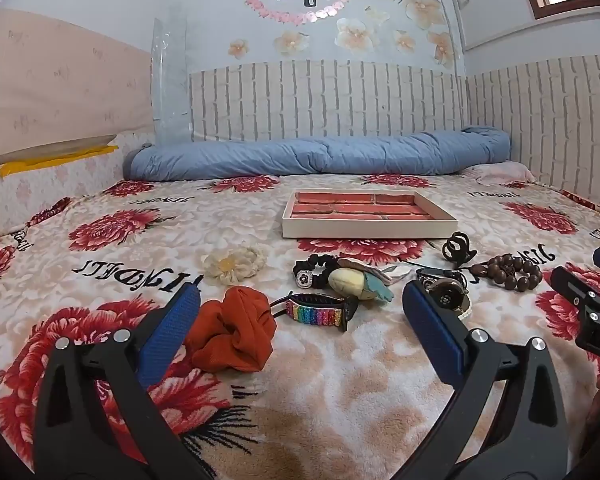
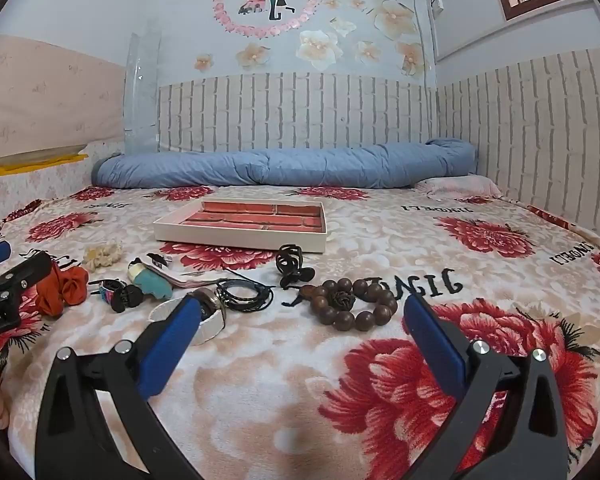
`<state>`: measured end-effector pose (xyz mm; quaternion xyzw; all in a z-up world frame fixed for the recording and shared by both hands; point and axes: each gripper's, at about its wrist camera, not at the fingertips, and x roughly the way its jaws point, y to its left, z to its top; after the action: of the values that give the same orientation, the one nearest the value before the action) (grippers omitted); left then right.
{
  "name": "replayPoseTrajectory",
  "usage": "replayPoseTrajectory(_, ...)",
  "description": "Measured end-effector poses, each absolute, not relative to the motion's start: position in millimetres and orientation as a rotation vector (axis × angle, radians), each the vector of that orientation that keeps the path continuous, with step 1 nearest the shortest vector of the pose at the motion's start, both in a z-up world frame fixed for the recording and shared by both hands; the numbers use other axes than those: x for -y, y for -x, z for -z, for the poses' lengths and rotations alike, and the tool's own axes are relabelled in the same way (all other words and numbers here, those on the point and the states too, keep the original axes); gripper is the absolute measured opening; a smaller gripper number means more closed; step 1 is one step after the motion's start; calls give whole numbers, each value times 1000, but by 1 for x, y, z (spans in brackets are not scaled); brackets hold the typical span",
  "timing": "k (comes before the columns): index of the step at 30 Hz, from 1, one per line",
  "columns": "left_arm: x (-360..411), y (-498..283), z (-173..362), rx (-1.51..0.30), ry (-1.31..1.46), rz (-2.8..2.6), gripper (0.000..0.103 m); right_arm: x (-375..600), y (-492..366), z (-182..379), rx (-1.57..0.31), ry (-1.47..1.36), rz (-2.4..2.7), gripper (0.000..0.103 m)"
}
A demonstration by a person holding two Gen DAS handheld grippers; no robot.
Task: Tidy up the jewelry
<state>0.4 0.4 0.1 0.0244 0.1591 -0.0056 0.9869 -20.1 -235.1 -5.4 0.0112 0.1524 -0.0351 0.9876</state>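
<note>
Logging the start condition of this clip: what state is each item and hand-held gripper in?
Left hand-held gripper: open, empty.
Right hand-held gripper: open, empty.
Tray: empty, flat on the bed.
Wooden bead bracelet: loose on the blanket.
Orange scrunchie: loose, crumpled.
Rainbow watch band: lying unfastened.
Black claw clip: closed.

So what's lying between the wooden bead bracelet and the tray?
The black claw hair clip lies between the wooden bead bracelet and the tray, near the tray's front wall; otherwise only floral blanket. The right wrist view shows it best.
</note>
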Motion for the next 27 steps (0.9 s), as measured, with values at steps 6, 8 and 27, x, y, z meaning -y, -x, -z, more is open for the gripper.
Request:
replayPoseTrajectory(6, -1, 0, 0, -321, -48, 12, 98, 236, 20, 5, -306, -24, 70, 99)
replayPoseTrajectory(8, -1, 0, 0, -321, -48, 12, 98, 236, 21, 5, -304, -24, 70, 99)
replayPoseTrajectory(27, 3, -2, 4, -330, -46, 14, 98, 237, 21, 5, -304, -27, 70, 99)
